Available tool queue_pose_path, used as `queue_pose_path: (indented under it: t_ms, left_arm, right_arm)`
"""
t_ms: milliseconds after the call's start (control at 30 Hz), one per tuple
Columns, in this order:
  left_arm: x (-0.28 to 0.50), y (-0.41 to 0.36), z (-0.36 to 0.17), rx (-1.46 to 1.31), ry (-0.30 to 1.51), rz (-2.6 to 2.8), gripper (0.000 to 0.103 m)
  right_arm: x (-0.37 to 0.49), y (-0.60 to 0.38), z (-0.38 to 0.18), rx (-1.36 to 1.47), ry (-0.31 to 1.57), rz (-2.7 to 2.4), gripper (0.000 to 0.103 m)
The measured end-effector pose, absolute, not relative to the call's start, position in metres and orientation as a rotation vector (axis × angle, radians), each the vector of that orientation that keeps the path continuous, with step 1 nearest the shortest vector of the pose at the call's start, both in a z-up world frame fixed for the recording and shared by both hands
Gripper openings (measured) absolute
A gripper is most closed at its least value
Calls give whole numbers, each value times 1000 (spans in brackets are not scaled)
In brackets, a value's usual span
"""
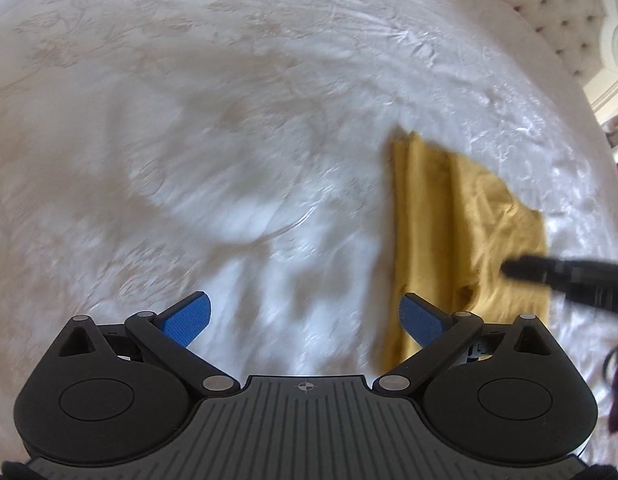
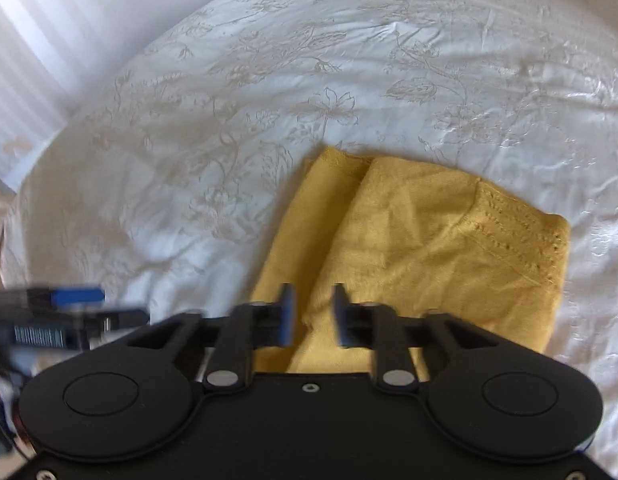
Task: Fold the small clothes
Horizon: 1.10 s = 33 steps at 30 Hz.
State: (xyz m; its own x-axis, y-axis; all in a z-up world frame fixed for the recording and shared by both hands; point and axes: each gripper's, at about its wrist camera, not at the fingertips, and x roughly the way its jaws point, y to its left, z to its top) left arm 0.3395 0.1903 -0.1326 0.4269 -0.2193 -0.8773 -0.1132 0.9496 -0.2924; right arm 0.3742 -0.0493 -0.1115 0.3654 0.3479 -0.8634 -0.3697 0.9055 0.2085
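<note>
A small mustard-yellow garment (image 2: 421, 248) lies folded on the white bedspread, with a stitched hem on its right part. In the left wrist view the garment (image 1: 461, 216) lies to the right. My left gripper (image 1: 305, 316) is wide open and empty over bare bedspread, left of the garment; its right blue pad (image 1: 421, 320) overlaps the garment's left edge. My right gripper (image 2: 311, 312) is partly open and empty, just above the garment's near edge. It also shows blurred in the left wrist view (image 1: 549, 272), over the garment.
The white flower-embroidered bedspread (image 2: 269, 100) fills both views. A tufted headboard (image 1: 557, 12) stands at the far right in the left wrist view. A striped white wall (image 2: 49, 28) is at the far left. The left gripper (image 2: 69, 312) shows blurred at the left edge.
</note>
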Motion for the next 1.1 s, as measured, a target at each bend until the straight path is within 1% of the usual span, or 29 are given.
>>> queue_pose_path:
  t_ms: [33,167,267,500,600,633,667,700,733,933,1100]
  left_arm:
    - [347,187,-132,-331,1127,-90,102]
    - [379,165,-127,-295,1108,-182,102]
    - [400,148,-127,-300,1117,-265,102]
    - [434,119,-134,-312,1175,-378,102]
    - [438,112,-139,-324,1200,-403,102]
    - [439,110,-141,-329,1207,-413,102]
    - [440,109,-142,-339,1218,-422,102]
    - [440,108,-145,-350,1228,-430,102]
    - [441,107,-147,-361,1236,-438,102]
    - [445,98,-162,-449,1287,-471,103]
    - [454,79,-177,-493,1319,-498,103]
  right_arm:
    - [368,-49,-111,-53,1094,455,68]
    - [348,-40,-117,-135,1093,449,67]
    - [338,-32,-124,-172,1086,438,72]
    - [326,-7,-144,-276,1095,489,72]
    - [321,0,-157,-377,1107,489,66]
    - [320,0,-160,-401,1113,487,53]
    - [320,-2,-161,-405,1118,487,43]
    - [320,-7,-159,-386,1116,479,20]
    - [320,-13,-156,-357,1107,463,17]
    - [316,-58,-119,-193,1026,338,16]
    - [313,-81,-109,-101,1019,277,16]
